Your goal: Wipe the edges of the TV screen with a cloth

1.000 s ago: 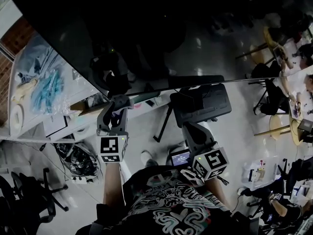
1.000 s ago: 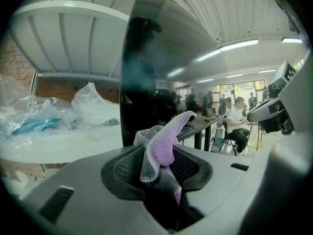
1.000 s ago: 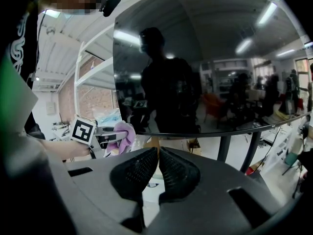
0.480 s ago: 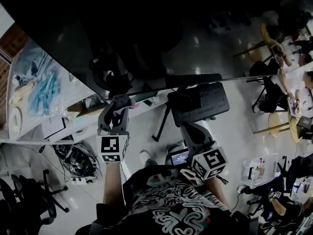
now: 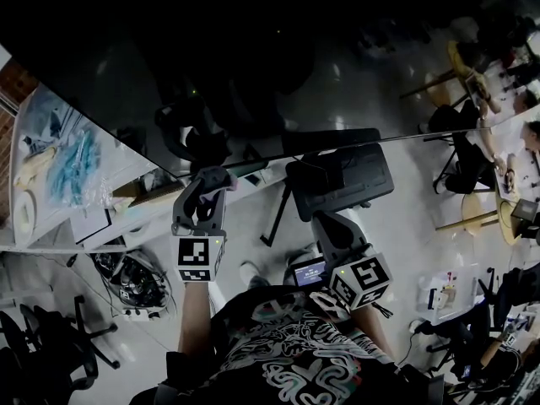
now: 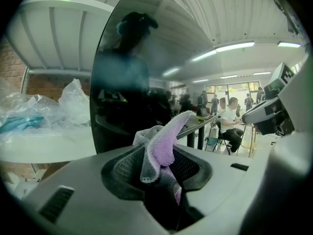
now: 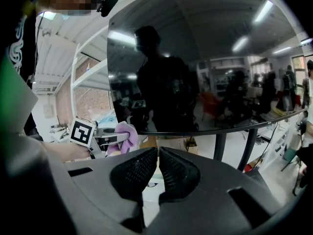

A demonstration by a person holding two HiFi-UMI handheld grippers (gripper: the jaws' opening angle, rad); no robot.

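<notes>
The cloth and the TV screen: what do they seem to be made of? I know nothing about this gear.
Cloth: seems to be soft microfibre or terry, lilac and matte. Its surface is nubby with tiny loops, and it flops in limp folds.
TV screen: looks like glossy dark glass or hard plastic; I cannot tell which. It mirrors a person's outline and the ceiling lights clearly.

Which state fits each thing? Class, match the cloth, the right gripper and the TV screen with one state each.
Things:
1. cloth
2. right gripper
3. TV screen

States:
A. dark and reflective
B. pinched by the left gripper
C. jaws together, holding nothing

Pairs: 1-B, 2-C, 3-A
</notes>
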